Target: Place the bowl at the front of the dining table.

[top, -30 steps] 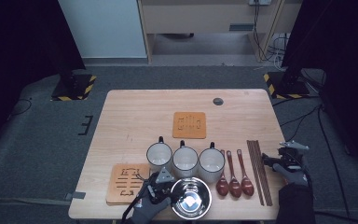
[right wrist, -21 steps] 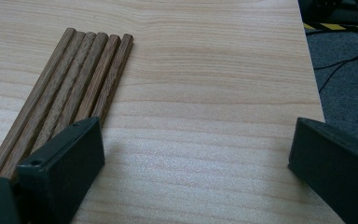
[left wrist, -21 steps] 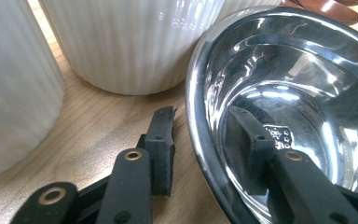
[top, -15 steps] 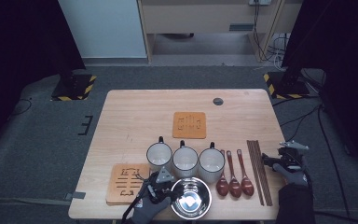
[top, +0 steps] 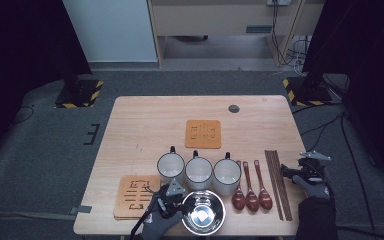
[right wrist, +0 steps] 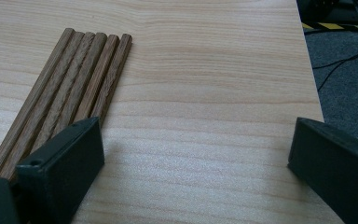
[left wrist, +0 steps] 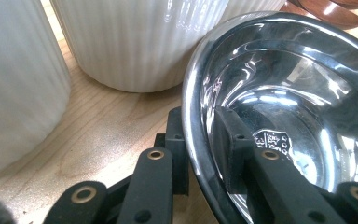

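Two grippers work at the pale wooden desk (top: 145,125). Lower left of centre in the high view, the left gripper (top: 174,204) has just been closing its fingers (left wrist: 235,140) on the rim of the shiny round steel bowl (top: 203,212), one finger inside, one outside, pads against the wall. At lower right, the right gripper (top: 294,173) holds its fingers (right wrist: 70,158) wide apart, empty, beside the brown wooden chopsticks (top: 278,180).

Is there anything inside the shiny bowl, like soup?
No, the bowl holds no soup or food; in the left gripper view only one black jaw of the left gripper reaches inside its rim.
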Demonstrator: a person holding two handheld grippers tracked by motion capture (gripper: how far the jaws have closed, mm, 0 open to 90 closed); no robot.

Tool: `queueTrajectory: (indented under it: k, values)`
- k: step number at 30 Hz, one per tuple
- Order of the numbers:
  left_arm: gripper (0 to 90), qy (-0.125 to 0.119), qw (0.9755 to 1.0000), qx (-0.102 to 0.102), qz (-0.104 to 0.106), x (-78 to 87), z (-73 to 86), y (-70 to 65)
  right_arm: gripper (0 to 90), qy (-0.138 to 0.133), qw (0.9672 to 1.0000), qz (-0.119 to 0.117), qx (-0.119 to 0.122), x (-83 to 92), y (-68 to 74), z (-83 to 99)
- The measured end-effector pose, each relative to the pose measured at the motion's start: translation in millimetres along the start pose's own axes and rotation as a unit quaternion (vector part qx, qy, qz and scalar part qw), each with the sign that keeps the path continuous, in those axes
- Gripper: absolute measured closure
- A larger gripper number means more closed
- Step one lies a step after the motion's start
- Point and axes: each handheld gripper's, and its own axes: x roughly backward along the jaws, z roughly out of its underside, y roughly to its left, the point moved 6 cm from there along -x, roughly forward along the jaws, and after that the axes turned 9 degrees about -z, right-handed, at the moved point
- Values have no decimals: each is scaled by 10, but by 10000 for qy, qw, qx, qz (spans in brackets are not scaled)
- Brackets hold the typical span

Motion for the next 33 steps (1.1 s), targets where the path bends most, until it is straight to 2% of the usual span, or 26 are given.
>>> queueTrajectory:
  k: [3,12,33]
  values:
    - [799,-7,9999,78,98,8,4,-3,33,2,10000,1,1,0,0,0]
    - [845,-220,9996,182,58,99,-37,53,32,2,10000,1,1,0,0,0]
    - [845,-443,9989,163,55,267,-65,79,32,0,10000,7,-4,-1,0,0]
